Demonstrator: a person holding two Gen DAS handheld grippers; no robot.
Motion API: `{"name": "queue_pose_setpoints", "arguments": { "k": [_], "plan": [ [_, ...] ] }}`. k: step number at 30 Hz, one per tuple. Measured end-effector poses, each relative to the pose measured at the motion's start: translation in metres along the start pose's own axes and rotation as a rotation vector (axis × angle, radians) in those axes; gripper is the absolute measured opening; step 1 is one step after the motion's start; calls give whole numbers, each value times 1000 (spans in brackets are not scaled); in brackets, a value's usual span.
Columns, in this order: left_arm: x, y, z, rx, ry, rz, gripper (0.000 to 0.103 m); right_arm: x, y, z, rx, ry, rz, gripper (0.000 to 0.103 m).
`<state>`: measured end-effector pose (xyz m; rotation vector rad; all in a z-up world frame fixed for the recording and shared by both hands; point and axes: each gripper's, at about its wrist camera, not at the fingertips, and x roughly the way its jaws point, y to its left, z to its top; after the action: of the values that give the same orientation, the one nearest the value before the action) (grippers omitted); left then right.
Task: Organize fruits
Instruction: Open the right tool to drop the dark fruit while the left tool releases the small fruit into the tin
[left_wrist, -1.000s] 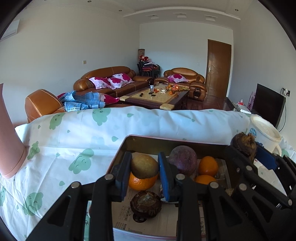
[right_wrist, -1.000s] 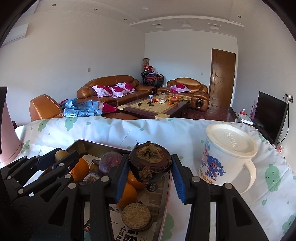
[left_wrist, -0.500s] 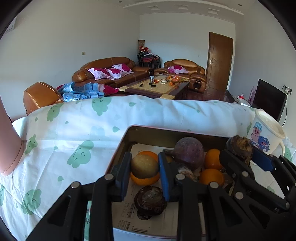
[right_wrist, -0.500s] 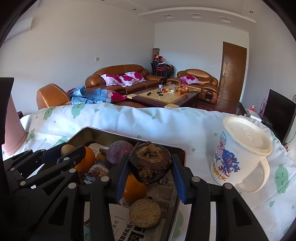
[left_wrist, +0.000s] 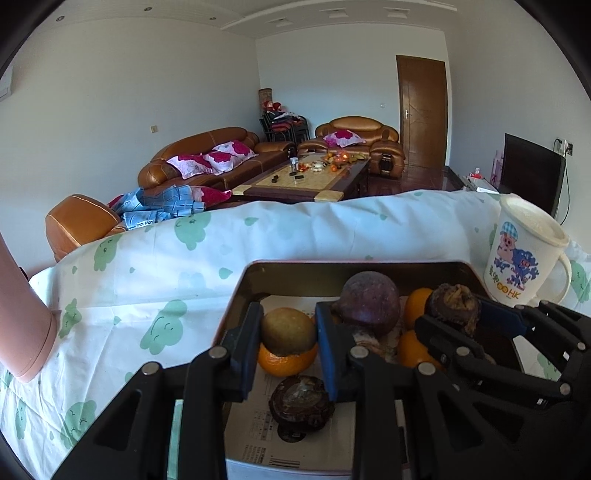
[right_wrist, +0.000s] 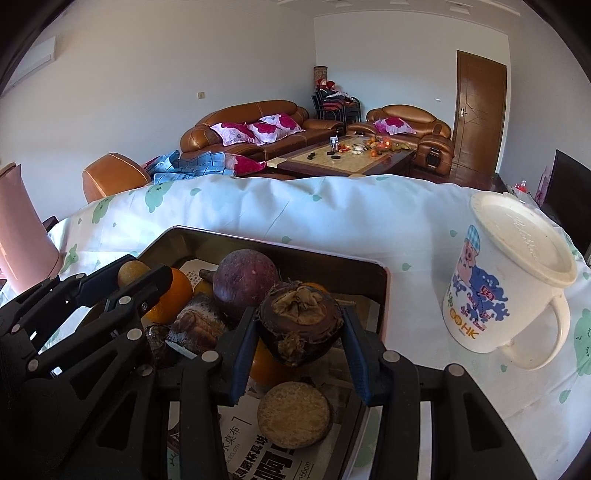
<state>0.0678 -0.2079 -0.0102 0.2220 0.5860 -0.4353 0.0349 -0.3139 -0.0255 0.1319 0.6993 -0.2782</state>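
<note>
Fruits in a metal tray (left_wrist: 255, 273), one gripped by each gripper above it.

The yellow-green round fruit (left_wrist: 288, 331) sits clamped between the blue-padded fingers (left_wrist: 246, 341) of the left gripper (left_wrist: 286, 343), over the tray's left side, just above an orange (left_wrist: 286, 362); its skin is dull and smooth. The right gripper (right_wrist: 299, 334) fingers (right_wrist: 354, 350) are closed on a dark brown mangosteen (right_wrist: 299, 325) with a dried, crumpled calyx on top, held near the tray's right edge. Below lie a purple round fruit (right_wrist: 245, 282), more oranges (right_wrist: 173, 295), a second mangosteen (left_wrist: 301, 400) and a tan disc-shaped piece (right_wrist: 293, 413) on newspaper lining. The tray rests on the cloth-covered bench (left_wrist: 147, 280), a lidded cartoon mug (right_wrist: 506, 280) just beside its right edge.
</note>
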Motion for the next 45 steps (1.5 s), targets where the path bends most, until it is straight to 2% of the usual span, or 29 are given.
{"name": "queue_pose_setpoints", "arguments": {
  "k": [3, 22, 31, 36, 40, 42, 43, 44, 45],
  "plan": [
    [5, 2, 0, -6, 29, -13, 30, 0, 2, 0, -11, 3, -6, 48],
    [6, 2, -1, 20, 30, -39, 30, -8, -4, -4, -9, 0, 58, 48],
    [5, 2, -1, 20, 30, -40, 30, -8, -3, -4, -11, 1, 60, 48],
    [5, 2, -3, 16, 31, -56, 30, -12, -6, -5, -11, 6, 94, 48],
    [6, 2, -3, 15, 34, -58, 30, -28, -18, -4, 39, -37, 105, 68],
    [7, 0, -3, 21, 42, -56, 37, -39, -26, -1, 78, -86, 90, 79],
    [7, -2, -3, 23, 49, -51, 54, -43, -31, 0, 103, -116, 81, 84],
    [5, -3, -3, 23, 36, -35, 79, -47, -35, 0, 131, -141, 75, 86],
    [2, -5, -4, 24, 26, -25, 92, -50, -39, -1, 159, -160, 72, 86]
  ]
}}
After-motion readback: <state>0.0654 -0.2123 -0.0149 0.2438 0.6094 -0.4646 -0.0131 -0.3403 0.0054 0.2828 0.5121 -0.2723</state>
